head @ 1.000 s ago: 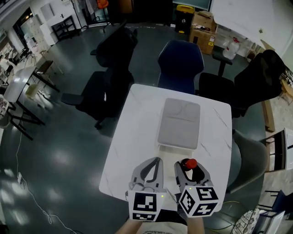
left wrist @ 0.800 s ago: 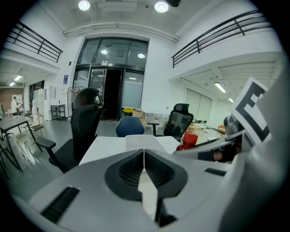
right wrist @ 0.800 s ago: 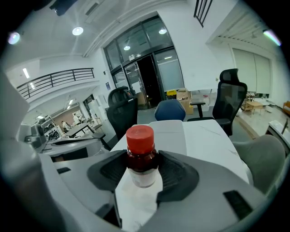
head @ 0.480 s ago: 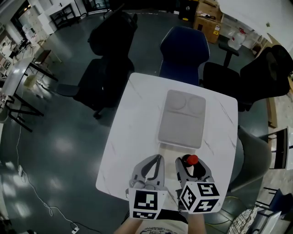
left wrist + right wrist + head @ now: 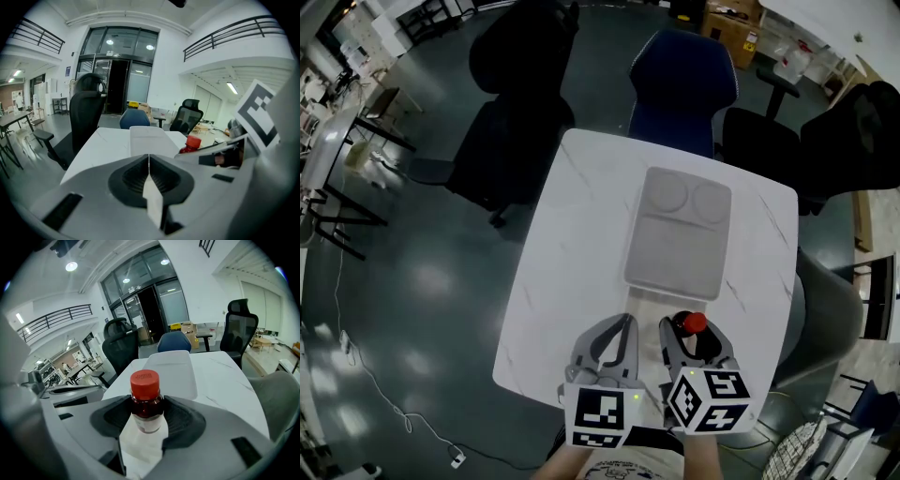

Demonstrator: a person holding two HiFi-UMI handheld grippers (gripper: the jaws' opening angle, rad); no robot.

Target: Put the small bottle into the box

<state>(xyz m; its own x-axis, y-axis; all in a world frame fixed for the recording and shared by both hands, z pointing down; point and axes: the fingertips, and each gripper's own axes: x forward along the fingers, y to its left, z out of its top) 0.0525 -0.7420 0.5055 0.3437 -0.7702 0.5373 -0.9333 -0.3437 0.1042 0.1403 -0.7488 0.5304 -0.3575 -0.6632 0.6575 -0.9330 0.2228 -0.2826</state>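
Observation:
The small bottle (image 5: 146, 404) has a red cap (image 5: 693, 322) and dark contents. It stands upright between the jaws of my right gripper (image 5: 690, 330), which is shut on it over the white table's (image 5: 572, 253) near edge. The box (image 5: 678, 230) is a flat grey rectangular container with two round recesses at its far end; it lies in the middle of the table, just beyond the bottle. In the right gripper view the box (image 5: 171, 371) sits straight ahead. My left gripper (image 5: 622, 326) is beside the right one, shut and empty, its jaws meeting (image 5: 149, 157). From there the bottle (image 5: 190, 143) shows to the right.
A blue chair (image 5: 682, 84) stands at the table's far side. Black office chairs stand at the far left (image 5: 511, 122) and far right (image 5: 853, 131). A grey chair (image 5: 820, 319) is close to the right edge. Cardboard cartons (image 5: 731, 23) sit on the floor beyond.
The head view has shifted a little, so the table and box sit slightly lower in it. Both grippers keep their places and the right one still holds the bottle.

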